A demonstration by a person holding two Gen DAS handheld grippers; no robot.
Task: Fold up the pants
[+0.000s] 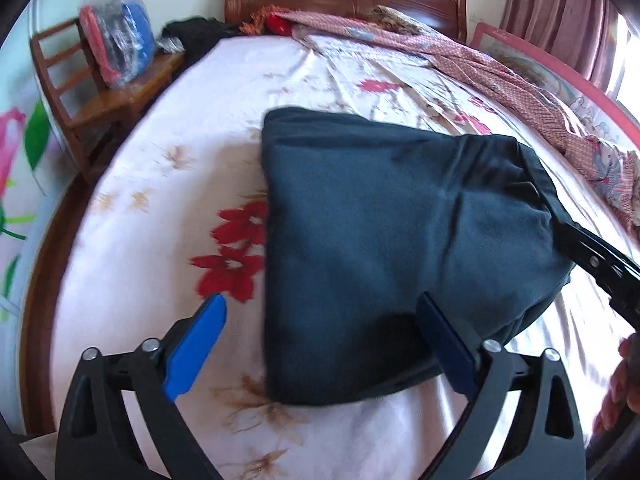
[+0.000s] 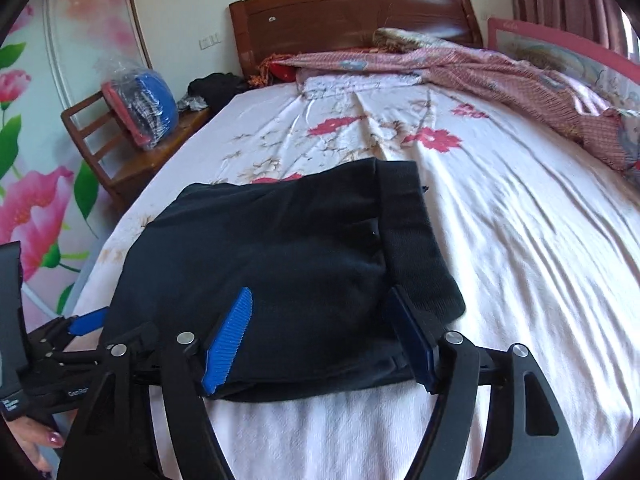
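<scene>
The dark blue pants (image 1: 400, 240) lie folded into a thick square bundle on the flowered bed sheet (image 1: 200, 100). They also show in the right wrist view (image 2: 260, 260), with the ribbed waistband (image 2: 416, 240) along their right side. My left gripper (image 1: 320, 332) is open at the bundle's near left corner, its right finger over the cloth and its left finger over the sheet. My right gripper (image 2: 324, 328) is open over the bundle's near edge, both blue pads above the cloth. The right gripper's arm shows in the left wrist view (image 1: 600, 264) at the pants' right edge.
A wooden headboard (image 2: 352, 16) stands at the far end. A pink patterned quilt (image 2: 500, 76) lies bunched along the far right of the bed. A wooden chair (image 2: 132, 152) with a plastic-wrapped bundle (image 2: 144, 108) stands to the left. Dark clothes (image 2: 216, 84) lie by the pillow.
</scene>
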